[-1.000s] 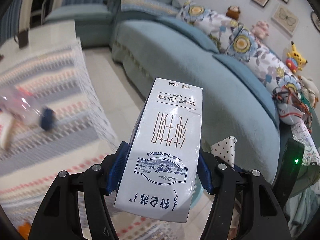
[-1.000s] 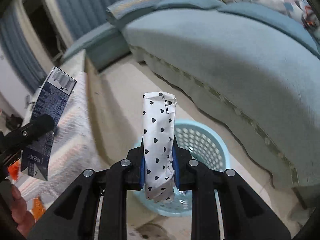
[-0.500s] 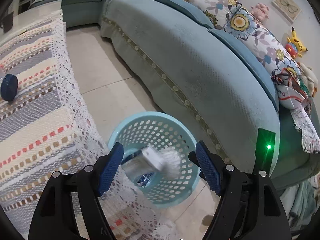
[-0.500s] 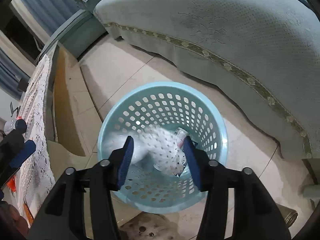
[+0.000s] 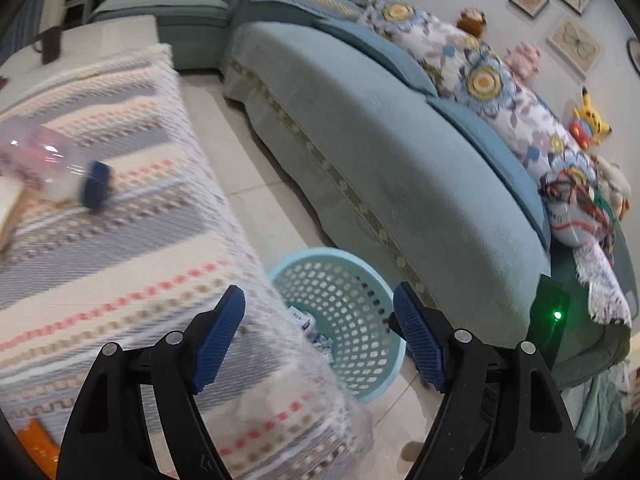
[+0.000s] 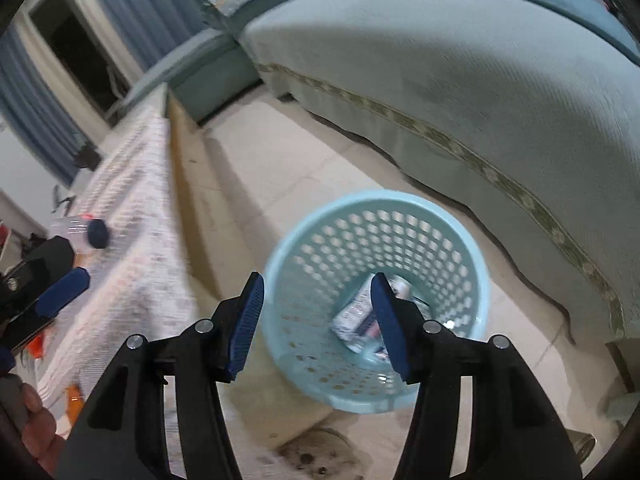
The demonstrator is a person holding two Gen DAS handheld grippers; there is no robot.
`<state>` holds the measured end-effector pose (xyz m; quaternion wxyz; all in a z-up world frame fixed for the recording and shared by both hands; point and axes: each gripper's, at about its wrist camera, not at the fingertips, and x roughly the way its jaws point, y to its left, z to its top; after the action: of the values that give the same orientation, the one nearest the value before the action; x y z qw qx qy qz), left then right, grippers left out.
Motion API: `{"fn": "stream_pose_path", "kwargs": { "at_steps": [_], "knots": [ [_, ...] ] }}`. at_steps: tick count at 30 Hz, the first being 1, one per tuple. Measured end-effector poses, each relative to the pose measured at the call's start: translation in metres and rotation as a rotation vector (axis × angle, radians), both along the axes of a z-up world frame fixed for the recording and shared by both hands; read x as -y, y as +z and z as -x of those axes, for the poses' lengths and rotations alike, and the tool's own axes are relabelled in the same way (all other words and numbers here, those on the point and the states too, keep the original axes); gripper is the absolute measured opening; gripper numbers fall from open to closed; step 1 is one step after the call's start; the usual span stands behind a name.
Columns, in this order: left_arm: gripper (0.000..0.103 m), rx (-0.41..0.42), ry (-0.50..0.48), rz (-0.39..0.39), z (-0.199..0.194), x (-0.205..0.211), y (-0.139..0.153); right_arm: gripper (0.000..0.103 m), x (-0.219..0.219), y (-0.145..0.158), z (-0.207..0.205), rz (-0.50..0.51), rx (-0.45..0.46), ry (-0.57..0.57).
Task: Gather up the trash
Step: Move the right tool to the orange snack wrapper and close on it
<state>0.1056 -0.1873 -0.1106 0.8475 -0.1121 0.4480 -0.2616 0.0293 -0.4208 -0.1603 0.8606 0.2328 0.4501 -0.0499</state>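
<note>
- Fingers of left gripper (image 5: 319,336) and right gripper (image 6: 317,322): spread apart, empty.
- Risk: bottle (image 5: 48,172), desk (image 5: 132,240) at 10 o'clock, may roll under careless approach; basket (image 6: 376,304) unaffected.

Our right tongs (image 6: 316,324) hang spread and empty above the basket (image 6: 476,240), whose mouth lies open beneath us with only scraps at the bottom. The sofa (image 6: 460,80) walls off the far side, near the basket rim. On our other side the counter (image 5: 120,240) edge and its hanging lace cloth crowd close against the basket. Our left tongs (image 5: 320,332) gape over that edge. A bottle (image 5: 48,168) lies on the counter, well apart from us. Bare floor (image 6: 280,160) runs between counter and sofa.
</note>
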Motion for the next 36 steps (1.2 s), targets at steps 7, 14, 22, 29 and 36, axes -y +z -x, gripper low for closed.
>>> {"fn": "stream_pose_path", "kwargs": {
  "at_steps": [7,14,22,29,36],
  "knots": [
    [0.075,0.063,0.134,0.004,0.019,-0.077,0.043,0.052,-0.055,0.051,0.003,-0.009,0.103,0.118],
    [0.075,0.105,0.309,-0.01,0.06,-0.175,0.073,0.052,-0.149,0.078,0.024,0.01,0.139,0.353],
    [0.075,0.088,0.497,0.012,0.113,-0.28,0.072,0.052,-0.26,0.064,0.071,-0.011,0.116,0.59],
    [0.075,0.082,0.536,-0.014,0.135,-0.321,0.046,0.05,-0.309,0.03,0.098,-0.016,0.036,0.673],
    [0.075,0.073,0.553,0.047,0.138,-0.341,0.028,0.064,-0.335,0.017,0.087,0.023,0.027,0.647]
  ]
}}
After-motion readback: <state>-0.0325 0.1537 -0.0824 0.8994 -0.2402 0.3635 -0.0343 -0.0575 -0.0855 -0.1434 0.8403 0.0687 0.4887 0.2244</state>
